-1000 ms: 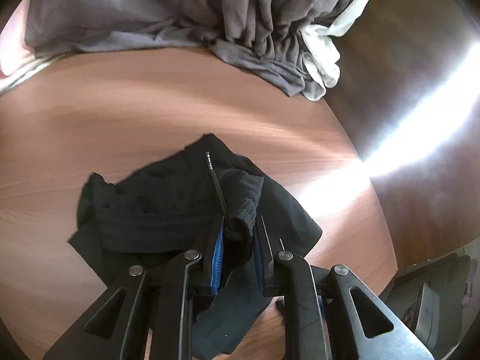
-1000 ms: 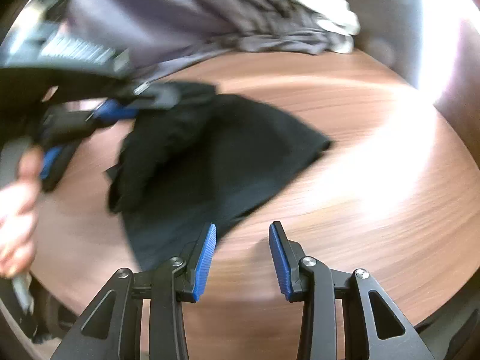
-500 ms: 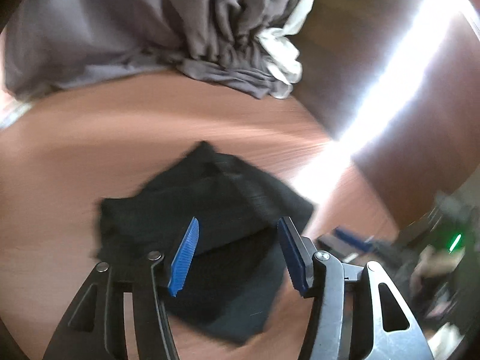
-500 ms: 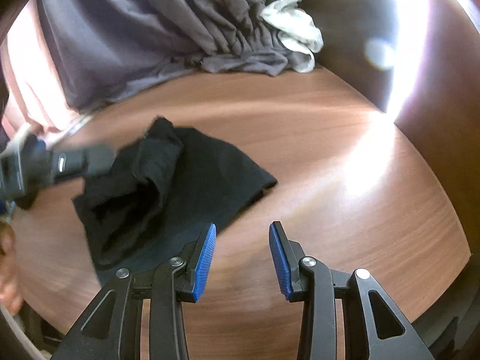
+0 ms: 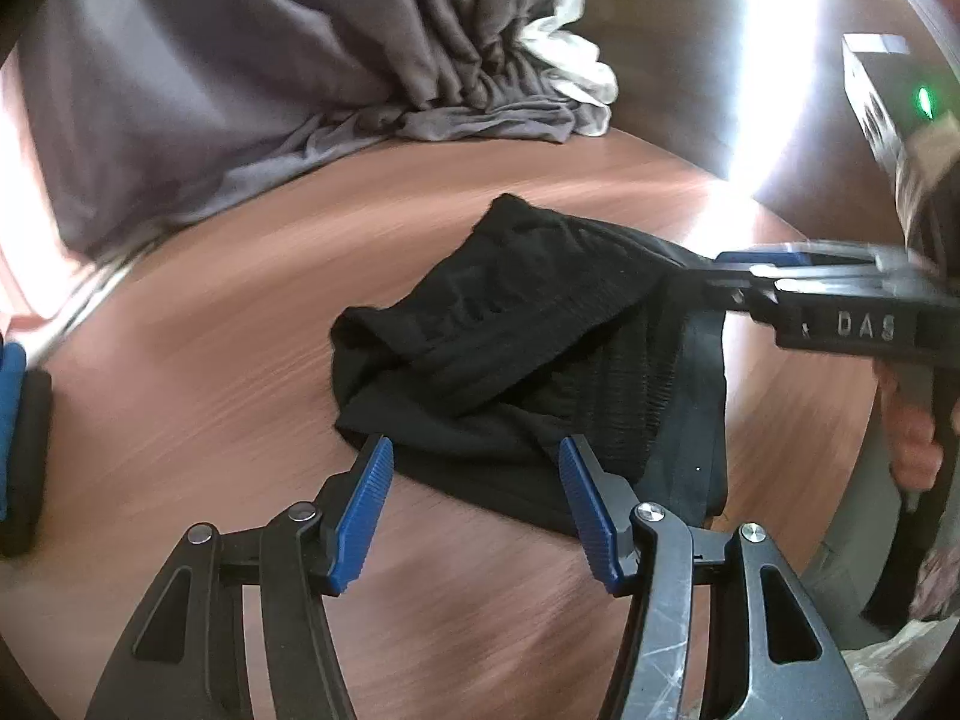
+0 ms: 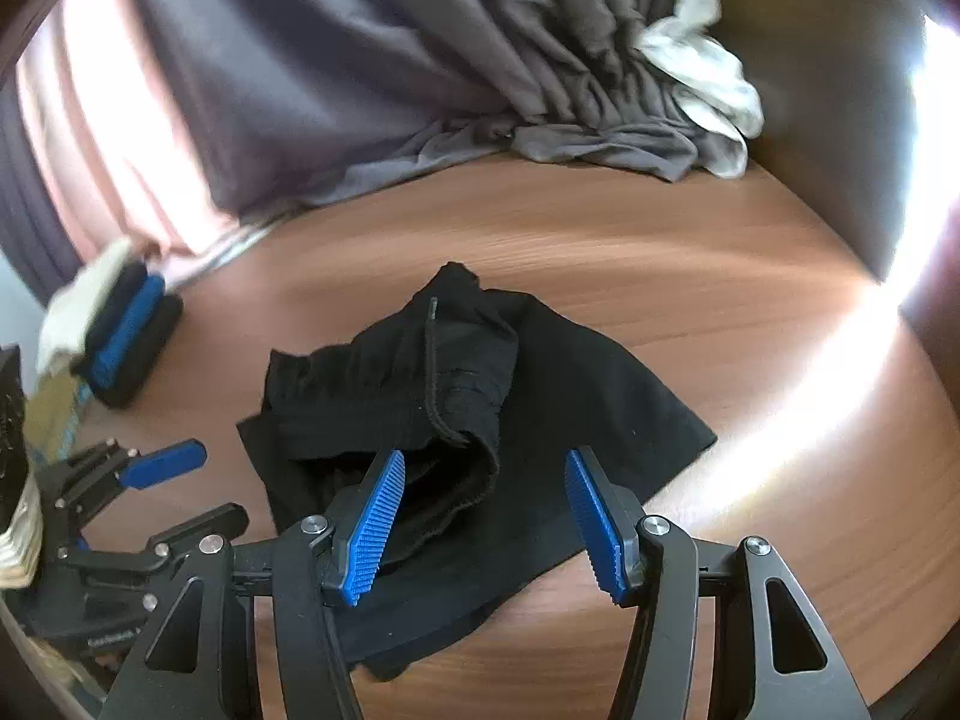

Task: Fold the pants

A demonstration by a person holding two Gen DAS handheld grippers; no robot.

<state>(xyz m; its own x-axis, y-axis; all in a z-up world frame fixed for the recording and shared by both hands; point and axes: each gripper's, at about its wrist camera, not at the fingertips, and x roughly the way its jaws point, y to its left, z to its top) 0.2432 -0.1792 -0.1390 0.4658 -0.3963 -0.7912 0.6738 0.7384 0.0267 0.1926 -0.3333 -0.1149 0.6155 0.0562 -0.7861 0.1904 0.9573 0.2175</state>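
Both grippers hovering spread, empty: left gripper (image 5: 474,483) & right gripper (image 6: 486,507) w/ jaws just widening, black pants (image 6: 480,420) bunched ahead, prob. regrasping.

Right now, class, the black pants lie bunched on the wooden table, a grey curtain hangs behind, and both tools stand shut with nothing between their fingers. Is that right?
Not quite. Both tools are open, not shut: the left tool in the left wrist view and the right tool in the right wrist view each show a clear gap. The black pants, wooden table and grey curtain are as stated.
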